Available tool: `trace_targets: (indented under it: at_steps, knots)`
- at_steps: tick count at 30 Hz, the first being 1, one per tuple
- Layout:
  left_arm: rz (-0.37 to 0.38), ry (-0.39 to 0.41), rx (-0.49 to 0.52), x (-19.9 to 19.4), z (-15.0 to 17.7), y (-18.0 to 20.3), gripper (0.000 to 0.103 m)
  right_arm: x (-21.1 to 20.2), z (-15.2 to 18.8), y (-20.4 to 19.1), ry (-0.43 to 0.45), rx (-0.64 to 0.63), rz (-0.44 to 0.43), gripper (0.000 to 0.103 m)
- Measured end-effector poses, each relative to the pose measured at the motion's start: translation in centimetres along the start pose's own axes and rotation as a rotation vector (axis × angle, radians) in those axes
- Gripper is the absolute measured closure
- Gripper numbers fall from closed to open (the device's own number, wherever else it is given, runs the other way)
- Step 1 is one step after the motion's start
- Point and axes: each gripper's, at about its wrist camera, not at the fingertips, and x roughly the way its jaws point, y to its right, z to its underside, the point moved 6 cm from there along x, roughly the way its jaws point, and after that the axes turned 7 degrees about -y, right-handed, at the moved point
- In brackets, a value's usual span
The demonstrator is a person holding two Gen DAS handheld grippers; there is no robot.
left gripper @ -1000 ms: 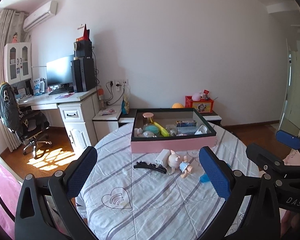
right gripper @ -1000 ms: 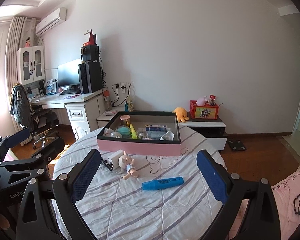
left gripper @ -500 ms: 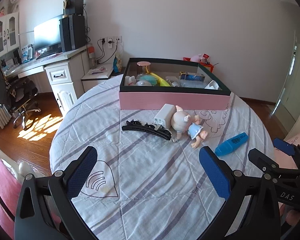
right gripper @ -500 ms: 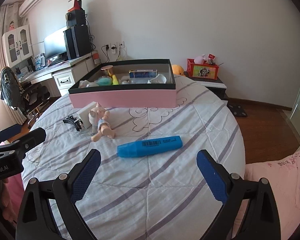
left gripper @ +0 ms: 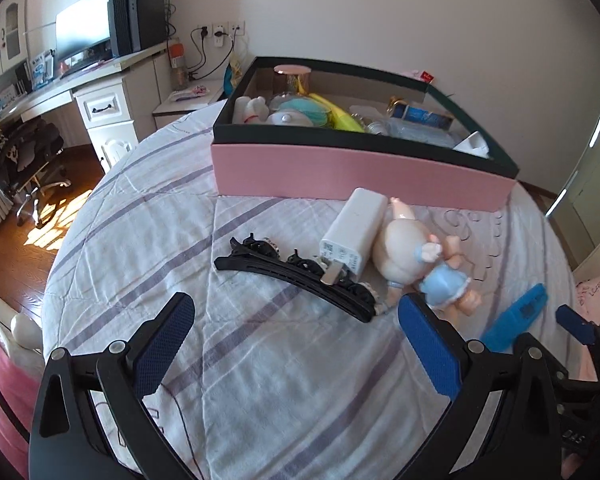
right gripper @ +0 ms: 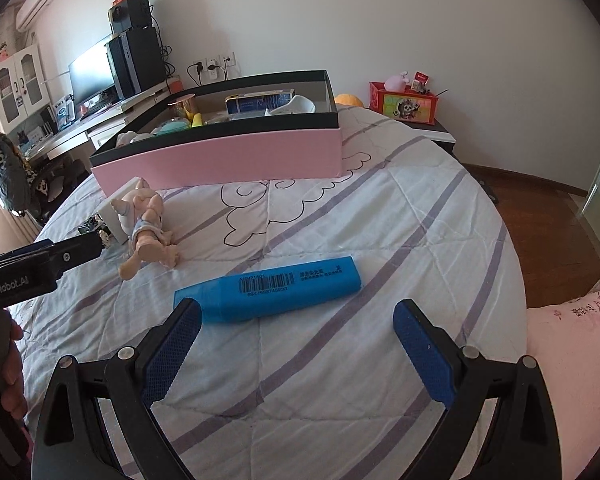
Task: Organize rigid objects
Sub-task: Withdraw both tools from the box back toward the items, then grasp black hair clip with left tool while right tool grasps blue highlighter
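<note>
- Left wrist view: the left tool [left gripper: 292, 346] hangs over the quilted table [left gripper: 148, 216], fingers wide apart and empty, just in front of the black hair clip [left gripper: 296, 280].
- The clip is a long, thin, curved bar of hard plastic with small beaded bumps along its back. It looks light and stiff; I would take it across the middle of the bar, since the ends are narrow and could pivot out.
- The white charger [left gripper: 354, 236] is a smooth, glossy block whose metal prongs rest on the clip, so lifting either one may nudge the other. Its flat sides offer the firmest hold.
- The doll [left gripper: 412, 258] lies touching the charger. It is rounded, slick-looking plastic with a blue skirt and thin limbs; the round body is the safer place to pinch.
- The pink box [left gripper: 360, 174] with a dark rim stands just behind, already holding several items.
- Right wrist view: the right tool [right gripper: 296, 348] is spread open, holding nothing, with the blue marker [right gripper: 268, 290] lying crosswise just ahead of its fingertips on the soft striped cloth.
- The marker is a smooth, flattish, rigid bar with a barcode label, probably light and a little slippery. A grip across its narrow width near the middle should keep it level.
</note>
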Motion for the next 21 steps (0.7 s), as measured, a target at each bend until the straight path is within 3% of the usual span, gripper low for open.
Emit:
trace_targets:
  at_steps: [3, 11, 15, 18, 20, 21]
  knots:
    - [-0.037, -0.046, -0.048, 1.1, 0.1, -1.5, 0.0, 0.2, -0.1, -0.1, -0.005, -0.003, -0.008, 0.005]
    - [-0.139, -0.028, -0.124, -0.7, 2.3, -7.1, 0.0, 0.3, -0.3, -0.6, -0.007, -0.019, 0.002, 0.005]
    - [-0.095, -0.01, -0.135, -0.9, 2.3, -7.1, 0.0, 0.3, -0.1, -0.8, -0.015, -0.023, 0.009, 0.005]
    - [-0.093, 0.001, -0.078, 0.0, 1.2, -5.5, 0.0, 0.4, 0.0, -1.0, -0.018, -0.028, 0.011, 0.005]
    - [-0.116, -0.007, -0.034, 0.9, 0.6, -4.8, 0.008, 0.5, 0.0, -1.0, -0.022, -0.028, 0.016, 0.005]
    - [-0.103, -0.015, -0.018, 1.1, 0.4, -4.6, 0.019, 0.5, -0.1, -1.0, -0.022, -0.027, 0.015, 0.005]
